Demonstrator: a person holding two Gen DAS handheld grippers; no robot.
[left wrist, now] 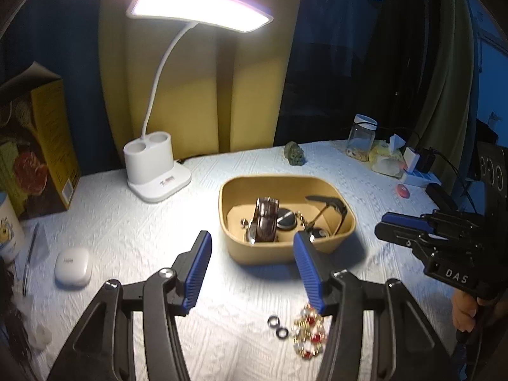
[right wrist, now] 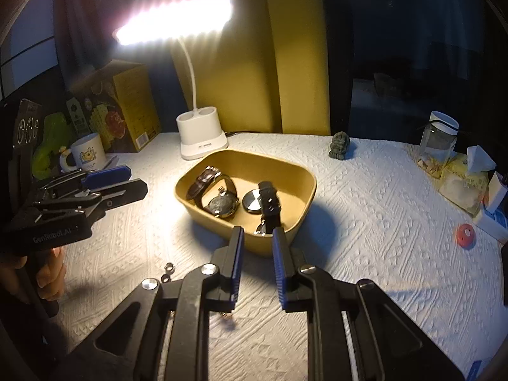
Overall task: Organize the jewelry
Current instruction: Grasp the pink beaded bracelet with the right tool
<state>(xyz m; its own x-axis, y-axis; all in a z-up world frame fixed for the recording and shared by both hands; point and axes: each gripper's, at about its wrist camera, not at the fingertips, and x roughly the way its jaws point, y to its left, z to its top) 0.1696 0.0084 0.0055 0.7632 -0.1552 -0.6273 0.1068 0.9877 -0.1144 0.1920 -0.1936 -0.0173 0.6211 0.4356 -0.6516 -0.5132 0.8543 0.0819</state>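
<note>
Dim room, glaring desk lamp blown out, hard tabletop shadows, fisheye-warped dark edges, slight blur

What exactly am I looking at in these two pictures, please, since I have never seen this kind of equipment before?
These are two hand-held grippers, each carrying a wide-angle camera that looks along its fingers. One picture is from the left gripper, the other from the right gripper; each also sees the other from the side. Both are open and hold nothing. On the white tablecloth stands a tan tray containing watches. A red-and-gold bracelet and two small rings lie outside it. A lit desk lamp stands behind.
</note>
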